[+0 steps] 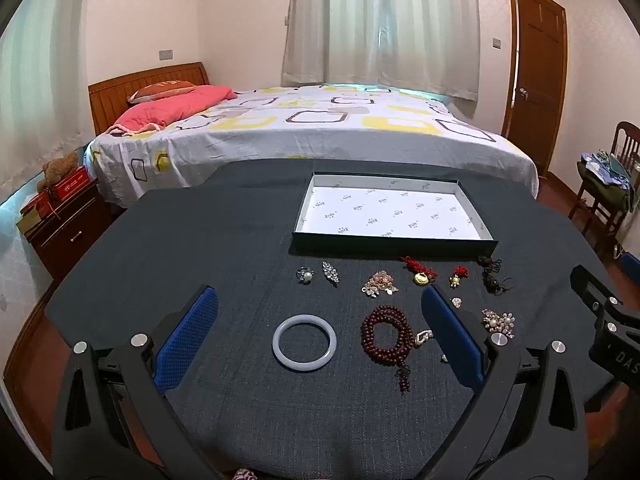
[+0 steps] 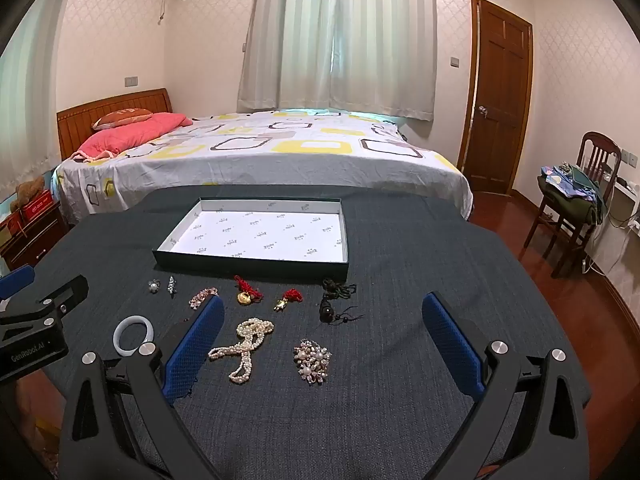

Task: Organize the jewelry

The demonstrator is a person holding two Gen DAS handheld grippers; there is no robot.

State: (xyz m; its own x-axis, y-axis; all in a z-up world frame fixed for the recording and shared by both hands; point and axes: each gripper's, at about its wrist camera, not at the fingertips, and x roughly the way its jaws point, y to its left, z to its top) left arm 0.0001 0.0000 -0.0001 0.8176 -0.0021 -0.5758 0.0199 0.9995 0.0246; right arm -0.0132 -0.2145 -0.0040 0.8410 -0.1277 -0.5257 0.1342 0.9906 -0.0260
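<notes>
A shallow empty box tray [image 1: 394, 240] [image 2: 252, 265] with white printed lining lies on the dark cloth table. In front of it lie several jewelry pieces: a pale jade bangle [image 1: 276, 344] [image 2: 120, 338], a dark red bead bracelet [image 1: 386, 334], a pearl necklace [image 2: 246, 346], a pearl brooch [image 1: 498, 321] [image 2: 312, 360], a pearl ring [image 1: 305, 276], a gold pendant on red cord [image 1: 420, 278] [image 2: 244, 298] and a black cord piece [image 2: 332, 312]. My left gripper [image 1: 320, 308] is open above the bangle and beads. My right gripper [image 2: 322, 312] is open above the pearl necklace and brooch.
A bed [image 1: 304, 128] stands just behind the table. A wooden nightstand [image 1: 64, 224] with boxes is at the left. A chair [image 2: 576, 200] piled with clothes stands at the right by a wooden door [image 2: 500, 92].
</notes>
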